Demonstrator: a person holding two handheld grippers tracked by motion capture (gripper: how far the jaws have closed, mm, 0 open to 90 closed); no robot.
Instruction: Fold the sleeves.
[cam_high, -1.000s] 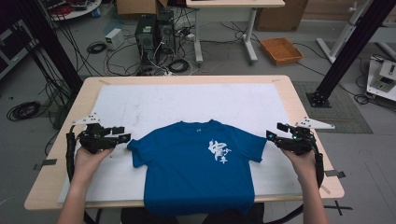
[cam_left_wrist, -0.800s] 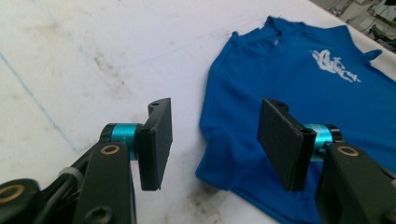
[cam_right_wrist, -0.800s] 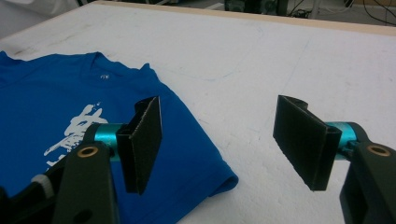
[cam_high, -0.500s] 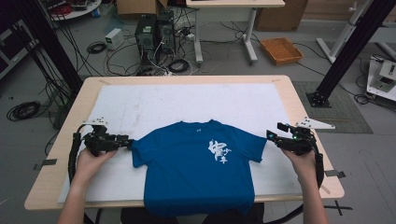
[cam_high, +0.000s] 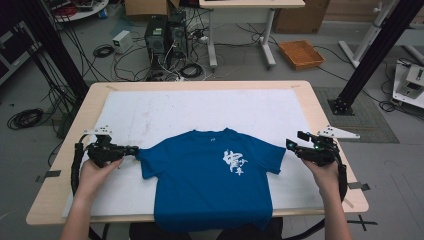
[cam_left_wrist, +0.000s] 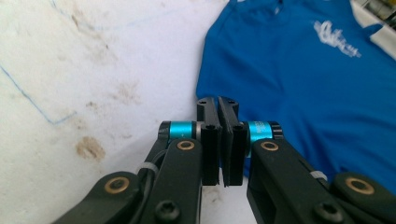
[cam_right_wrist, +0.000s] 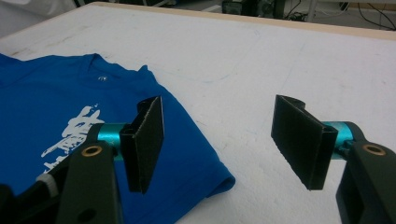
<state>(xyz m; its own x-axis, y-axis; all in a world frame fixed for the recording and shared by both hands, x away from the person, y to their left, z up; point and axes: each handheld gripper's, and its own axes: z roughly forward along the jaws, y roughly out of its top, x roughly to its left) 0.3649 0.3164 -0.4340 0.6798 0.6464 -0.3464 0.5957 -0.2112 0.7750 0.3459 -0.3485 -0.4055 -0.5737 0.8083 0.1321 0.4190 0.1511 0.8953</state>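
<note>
Left hand-held gripper pinched together beside T-shirt sleeve; right hand-held gripper spread apart

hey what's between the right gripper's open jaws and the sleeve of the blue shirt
Nothing: bare white mat. In the right gripper view, the right gripper gapes just past the blue shirt's sleeve.

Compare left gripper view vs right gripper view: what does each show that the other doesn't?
Left gripper view: the left gripper with jaws pressed together at the sleeve edge, plus brown stains and a blue pen line on the white mat. Right gripper view: the right gripper with jaws wide apart over the other sleeve, plus the table's far wooden edge. Both: the blue T-shirt with white print.
</note>
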